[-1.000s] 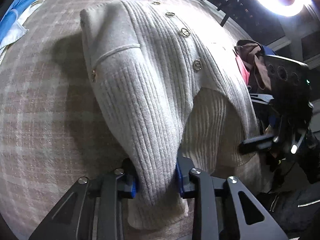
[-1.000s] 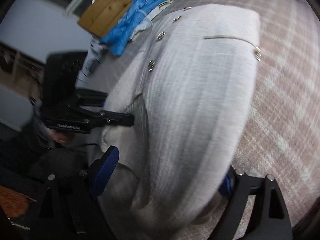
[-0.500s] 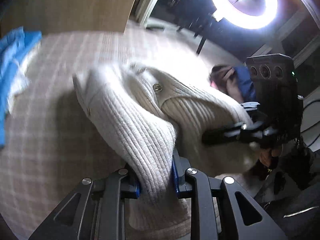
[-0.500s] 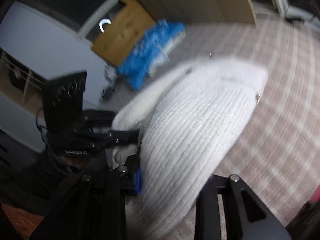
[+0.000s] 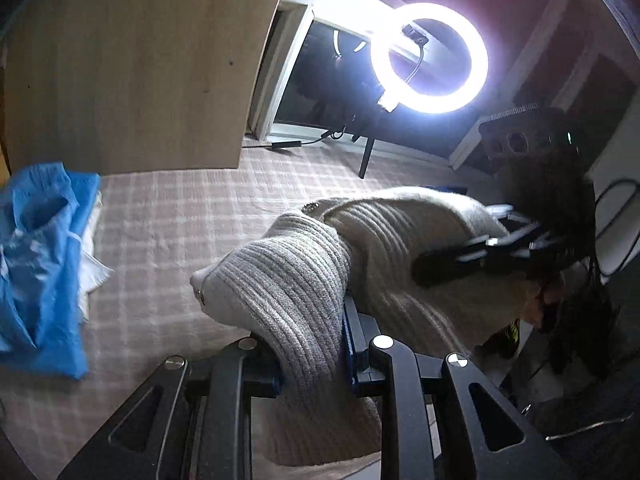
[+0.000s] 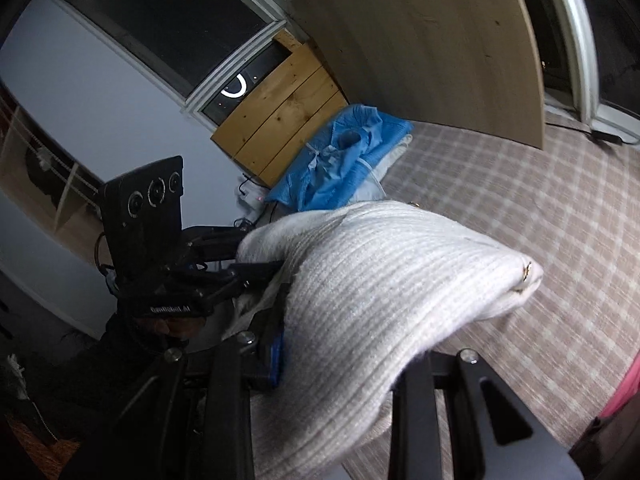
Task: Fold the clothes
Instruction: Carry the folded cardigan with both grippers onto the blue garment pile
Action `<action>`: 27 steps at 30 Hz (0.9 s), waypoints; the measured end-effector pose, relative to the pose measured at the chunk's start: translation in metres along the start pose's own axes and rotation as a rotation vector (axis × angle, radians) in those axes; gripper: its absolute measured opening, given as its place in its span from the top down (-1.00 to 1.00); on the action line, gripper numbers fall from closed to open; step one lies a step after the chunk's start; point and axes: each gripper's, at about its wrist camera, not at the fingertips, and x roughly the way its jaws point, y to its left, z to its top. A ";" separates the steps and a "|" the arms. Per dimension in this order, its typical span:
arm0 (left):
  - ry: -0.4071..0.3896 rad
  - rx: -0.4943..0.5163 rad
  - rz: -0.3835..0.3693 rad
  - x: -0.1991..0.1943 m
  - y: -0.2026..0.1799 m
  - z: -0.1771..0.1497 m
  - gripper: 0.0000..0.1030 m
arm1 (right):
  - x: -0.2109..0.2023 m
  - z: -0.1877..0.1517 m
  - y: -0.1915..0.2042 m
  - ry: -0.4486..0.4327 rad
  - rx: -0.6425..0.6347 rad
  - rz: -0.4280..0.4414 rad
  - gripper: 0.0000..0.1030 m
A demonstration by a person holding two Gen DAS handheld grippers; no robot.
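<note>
Lifted off bedspread (image 5: 168, 216) since earlier: cardigan (image 5: 296, 280), both jaws clamping it; right jaws' far pad buried under knit.

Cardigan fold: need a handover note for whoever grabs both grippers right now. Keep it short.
Left gripper: shut on the cream knit cardigan, ribbed fabric pinched between its blue pads.
Right gripper: also shut on the cardigan, which is draped thick across its fingers.
Cardigan: bunched between the two grippers and lifted off the checked bed cover; only its lower end seems to reach the cover.
Blue garment: lies crumpled at the far side by the wooden board, untouched.
Done: both ends gripped, a fold apparently in progress.
Left: lay the cardigan flat, finish the fold, release, then the blue garment.
</note>
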 end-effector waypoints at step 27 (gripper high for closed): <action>0.282 -0.051 0.349 -0.042 0.397 -0.025 0.51 | 0.398 0.102 0.047 0.096 0.156 -0.184 0.33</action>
